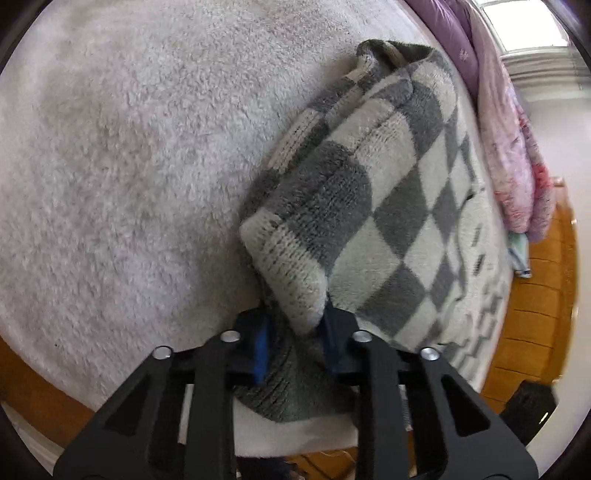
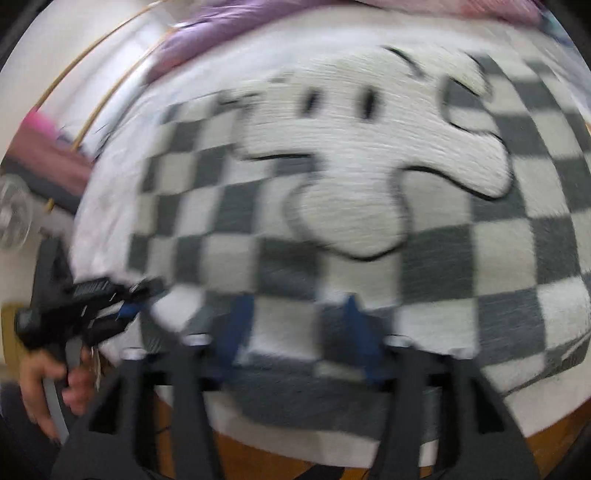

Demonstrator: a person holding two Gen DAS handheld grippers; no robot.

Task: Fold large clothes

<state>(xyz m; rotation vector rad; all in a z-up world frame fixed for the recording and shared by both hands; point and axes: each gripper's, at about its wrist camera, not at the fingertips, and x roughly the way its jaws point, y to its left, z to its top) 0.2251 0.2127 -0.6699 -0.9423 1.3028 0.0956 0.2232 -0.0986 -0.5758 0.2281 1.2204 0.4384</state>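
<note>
A grey-and-white checkered knit sweater [image 1: 388, 177] lies on a fluffy white blanket [image 1: 129, 147]. My left gripper [image 1: 295, 328] is shut on a folded sleeve or corner of the sweater and holds it lifted. In the blurred right wrist view the sweater [image 2: 351, 184] shows a large white cartoon figure on its front. My right gripper [image 2: 295, 325] hovers at the sweater's near hem with its blue pads spread wide, fabric lying between them. The left gripper [image 2: 125, 302] shows at the sweater's left edge, held by a hand.
Purple and pink bedding [image 1: 517, 155] is piled beyond the sweater. Orange wooden floor [image 1: 535, 314] shows past the bed's edge. A dark object [image 1: 532, 410] stands on the floor at lower right. A window [image 1: 524, 22] is at top right.
</note>
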